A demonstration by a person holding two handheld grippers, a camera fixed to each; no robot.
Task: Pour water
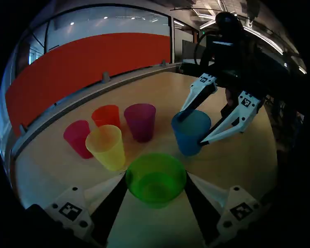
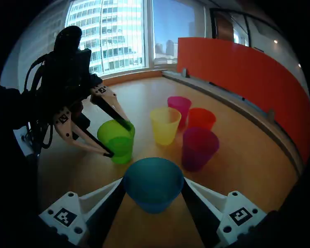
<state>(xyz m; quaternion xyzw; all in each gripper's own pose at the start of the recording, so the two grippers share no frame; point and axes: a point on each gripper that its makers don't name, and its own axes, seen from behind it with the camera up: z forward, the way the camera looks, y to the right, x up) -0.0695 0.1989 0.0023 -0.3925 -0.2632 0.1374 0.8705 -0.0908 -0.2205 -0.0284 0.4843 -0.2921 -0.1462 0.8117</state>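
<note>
My left gripper (image 1: pixel 156 182) is shut on a green cup (image 1: pixel 156 178), upright just above the wooden table (image 1: pixel 237 157); some water shows in its bottom. My right gripper (image 2: pixel 153 187) is shut on a blue cup (image 2: pixel 153 182), also upright. In the left gripper view the right gripper (image 1: pixel 191 129) grips the blue cup (image 1: pixel 191 131) to the right of the other cups. In the right gripper view the left gripper (image 2: pixel 120 138) holds the green cup (image 2: pixel 117 140) at the left. Whether the blue cup holds anything I cannot tell.
Several loose cups stand grouped on the table: yellow (image 1: pixel 106 146), pink (image 1: pixel 78 138), orange (image 1: pixel 106 116) and purple (image 1: pixel 140 121). An orange partition (image 1: pixel 89 66) runs along the table's far edge. Windows (image 2: pixel 113 33) lie beyond the table.
</note>
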